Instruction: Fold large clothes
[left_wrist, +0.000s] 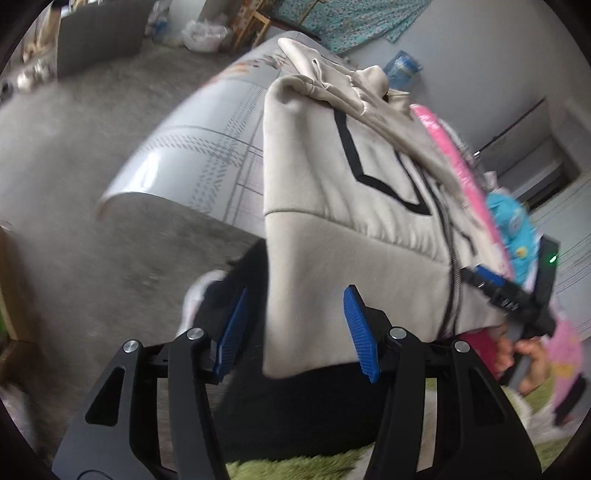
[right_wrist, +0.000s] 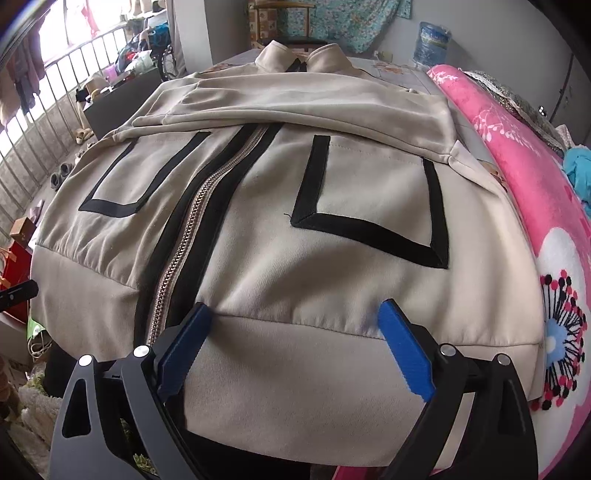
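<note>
Beige zip jacket (right_wrist: 258, 229) filled mid-frame; right gripper (right_wrist: 291, 347) gaped wide over its hem, left gripper (left_wrist: 295, 332) likewise spread, empty.

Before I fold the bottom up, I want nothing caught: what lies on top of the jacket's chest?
The jacket has both sleeves folded across its chest, above the two pockets. The zipper shows below them; its upper part and whatever is under the sleeves is covered.

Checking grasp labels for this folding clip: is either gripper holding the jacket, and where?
Neither. The left gripper and right gripper are both open, each straddling the beige jacket's bottom hem band, not clamped.
</note>
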